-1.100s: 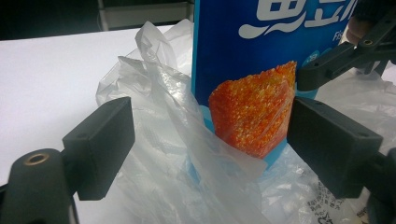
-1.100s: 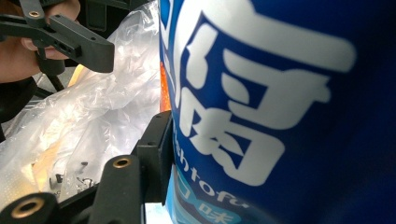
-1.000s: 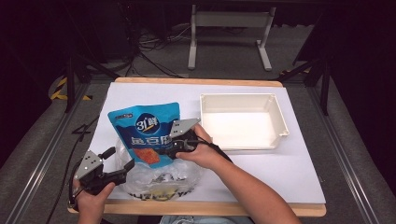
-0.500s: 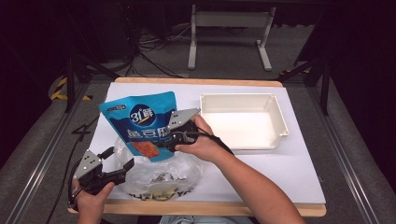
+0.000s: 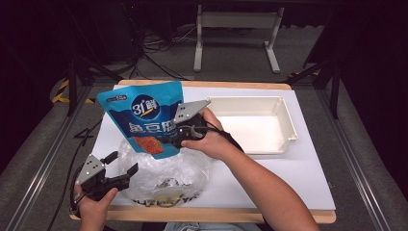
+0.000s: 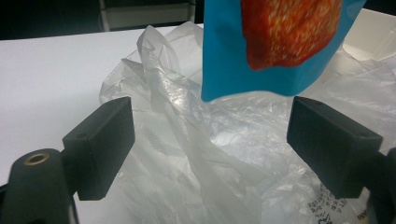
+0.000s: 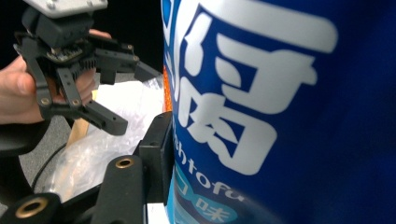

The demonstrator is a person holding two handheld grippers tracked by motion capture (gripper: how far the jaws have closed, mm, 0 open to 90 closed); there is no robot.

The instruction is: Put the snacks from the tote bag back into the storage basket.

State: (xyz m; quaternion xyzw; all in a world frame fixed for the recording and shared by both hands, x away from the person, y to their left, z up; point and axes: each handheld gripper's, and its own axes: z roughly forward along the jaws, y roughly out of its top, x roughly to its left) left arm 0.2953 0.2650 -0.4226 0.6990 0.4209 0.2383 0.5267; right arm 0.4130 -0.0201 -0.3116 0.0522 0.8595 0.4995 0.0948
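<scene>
We see right hand-held gripper [image 5: 174, 137] clenched on blue snack pouch [image 5: 144, 115], pouch lifted above clear plastic bag [image 5: 163, 168] on bench [image 5: 308, 168]. Left hand-held gripper [image 5: 122, 163] released, jaws spread at bag's edge.

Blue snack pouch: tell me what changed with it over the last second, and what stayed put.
The right gripper, shut on the blue snack pouch, has lifted it up and away from the clear plastic bag, so it now hangs above the bag. The left gripper stayed open at the bag's near left edge. The bag and the white tray lie where they were on the table.
</scene>
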